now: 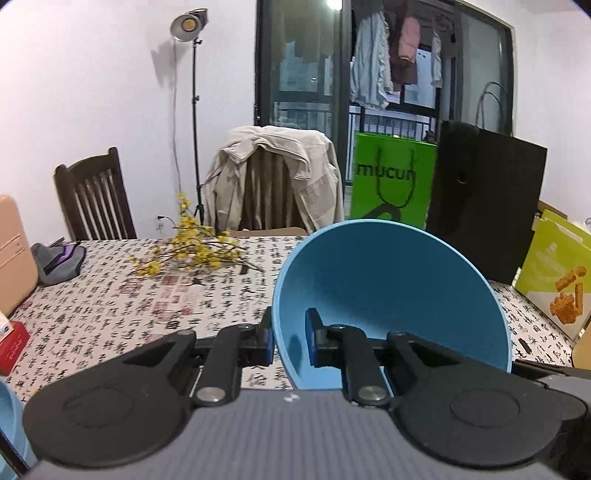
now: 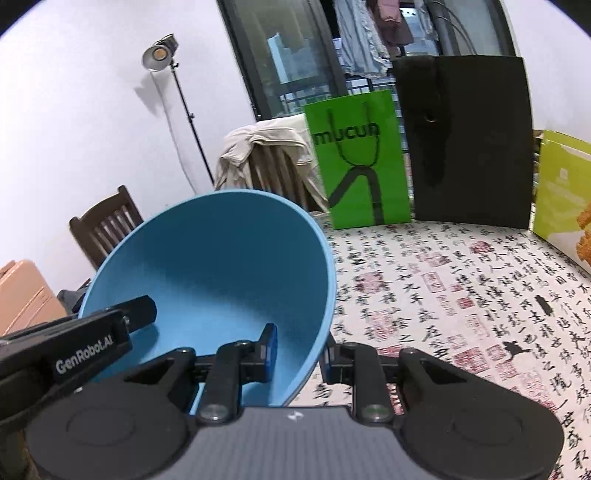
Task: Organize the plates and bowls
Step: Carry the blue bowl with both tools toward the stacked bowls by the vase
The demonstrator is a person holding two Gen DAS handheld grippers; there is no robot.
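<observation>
Bowl (image 1: 391, 295), blue and empty, hangs tilted above the worktop (image 1: 147, 302), its open mouth turned toward the cameras, carried between two sets of tongs. Left tongs (image 1: 290, 339) are nearly closed on the rim at the bowl's left edge, one finger outside the wall and one inside. Right tongs (image 2: 299, 354) pinch the opposite edge of the rim the same way, one finger inside the bowl and one outside, and the left tongs' finger shows in that view reaching in from the far side. Only one whole bowl is in sight; a sliver of something else light blue (image 1: 9, 424) shows at the lower left corner of the left view, too cut off to identify. Beneath lies a cloth printed with black lettering and red stamps. On it rest one spray of yellow flowers (image 1: 192, 251), one grey pouch (image 1: 59, 262) and one red box (image 1: 13, 347). Three bags stand along the far edge: one green (image 2: 362, 162), one black (image 2: 469, 140), one yellow-green (image 2: 565, 192). Behind are two chairs, one (image 1: 273, 192) draped with a beige jacket, one (image 1: 96, 195) bare, plus one lamp on a stand (image 1: 188, 26).
</observation>
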